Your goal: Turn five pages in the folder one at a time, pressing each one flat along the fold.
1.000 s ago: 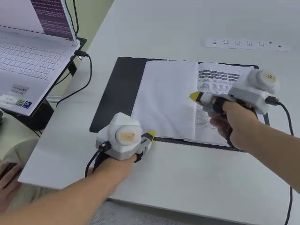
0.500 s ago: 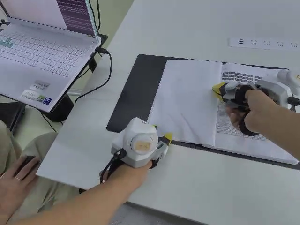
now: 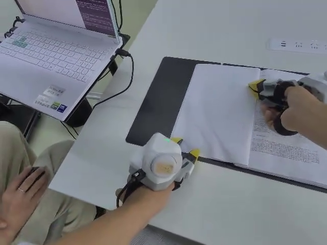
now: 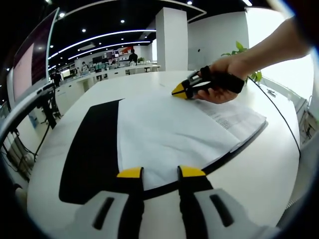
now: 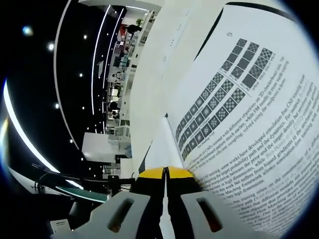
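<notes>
While the folder (image 3: pixel 153 97) lies open on the white table (image 3: pixel 214 30), right of centre in the head view, its matte black cover shows as a bare strip toward nine o'clock. A blank white page (image 3: pixel 214 112) lies flat beside that strip, and a printed page (image 3: pixel 288 148) sits past the fold toward three o'clock.

The left gripper (image 3: pixel 186 147) sits at six o'clock, its yellow-tipped jaws parted and holding nothing. Its tips are at the folder's near edge (whether they touch it, I cannot tell). The right gripper (image 3: pixel 254 87) is at two o'clock, jaws pressed together with no gap, tips down on the fold near its far end.

Smooth bare tabletop runs wide toward twelve o'clock, up to a white power strip (image 3: pixel 296 45) at one o'clock. At ten o'clock a silver laptop (image 3: pixel 51 56) stands beside the table's left edge, with a black cable (image 3: pixel 120 84) looping from it.

The right gripper view gives the printed page up close: rows of small checkered squares above dense lines of text. The left gripper view shows the printed side as a thick stack of sheets rising above the cover.
</notes>
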Demonstrator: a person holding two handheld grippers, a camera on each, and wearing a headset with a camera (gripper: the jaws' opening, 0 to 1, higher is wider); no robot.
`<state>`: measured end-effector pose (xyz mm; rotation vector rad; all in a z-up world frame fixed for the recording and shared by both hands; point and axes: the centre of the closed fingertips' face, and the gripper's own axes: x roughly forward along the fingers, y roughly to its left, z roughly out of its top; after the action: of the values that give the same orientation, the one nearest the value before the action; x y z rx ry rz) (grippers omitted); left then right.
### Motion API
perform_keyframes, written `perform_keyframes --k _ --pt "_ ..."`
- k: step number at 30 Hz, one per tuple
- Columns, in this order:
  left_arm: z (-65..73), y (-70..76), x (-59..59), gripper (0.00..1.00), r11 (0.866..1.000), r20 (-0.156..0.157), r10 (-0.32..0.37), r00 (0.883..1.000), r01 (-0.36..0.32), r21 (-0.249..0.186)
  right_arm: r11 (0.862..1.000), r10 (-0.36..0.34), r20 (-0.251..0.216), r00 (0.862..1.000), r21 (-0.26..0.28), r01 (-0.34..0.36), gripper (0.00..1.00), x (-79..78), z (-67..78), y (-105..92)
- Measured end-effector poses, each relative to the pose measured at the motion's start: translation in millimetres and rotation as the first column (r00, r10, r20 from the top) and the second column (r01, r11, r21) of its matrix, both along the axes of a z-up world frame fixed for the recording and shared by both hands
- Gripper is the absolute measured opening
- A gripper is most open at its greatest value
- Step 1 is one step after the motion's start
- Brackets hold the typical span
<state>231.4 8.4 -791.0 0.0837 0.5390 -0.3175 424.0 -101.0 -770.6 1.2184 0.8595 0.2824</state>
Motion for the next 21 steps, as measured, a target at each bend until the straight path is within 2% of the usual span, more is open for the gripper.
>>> perform_keyframes --k 6,8,12,17,21 --pt "0.7 -0.4 -0.2 0.25 1.0 0.008 0.007 1.0 -0.007 -0.01 0.993 -0.106 0.014 0.994 0.046 0.105 0.0 25.1 1.0 -5.4" --pt "0.8 -0.4 -0.3 0.25 1.0 0.01 0.007 1.0 -0.007 -0.011 0.991 -0.121 0.011 0.993 0.054 0.121 0.0 29.6 -0.2 -6.2" --pt "0.2 0.3 0.0 0.24 1.0 0.017 0.008 1.0 -0.008 -0.01 0.978 -0.196 0.021 0.98 0.081 0.193 0.0 43.8 1.5 -7.9" --pt "0.2 0.4 -0.1 0.24 1.0 0.021 0.014 1.0 -0.014 -0.014 0.957 -0.274 0.02 0.962 0.106 0.27 0.0 54.7 1.5 -12.9" --pt "0.3 0.3 0.0 0.24 1.0 0.022 0.016 1.0 -0.016 -0.016 0.955 -0.278 0.017 0.96 0.113 0.274 0.0 55.0 1.7 -13.0"
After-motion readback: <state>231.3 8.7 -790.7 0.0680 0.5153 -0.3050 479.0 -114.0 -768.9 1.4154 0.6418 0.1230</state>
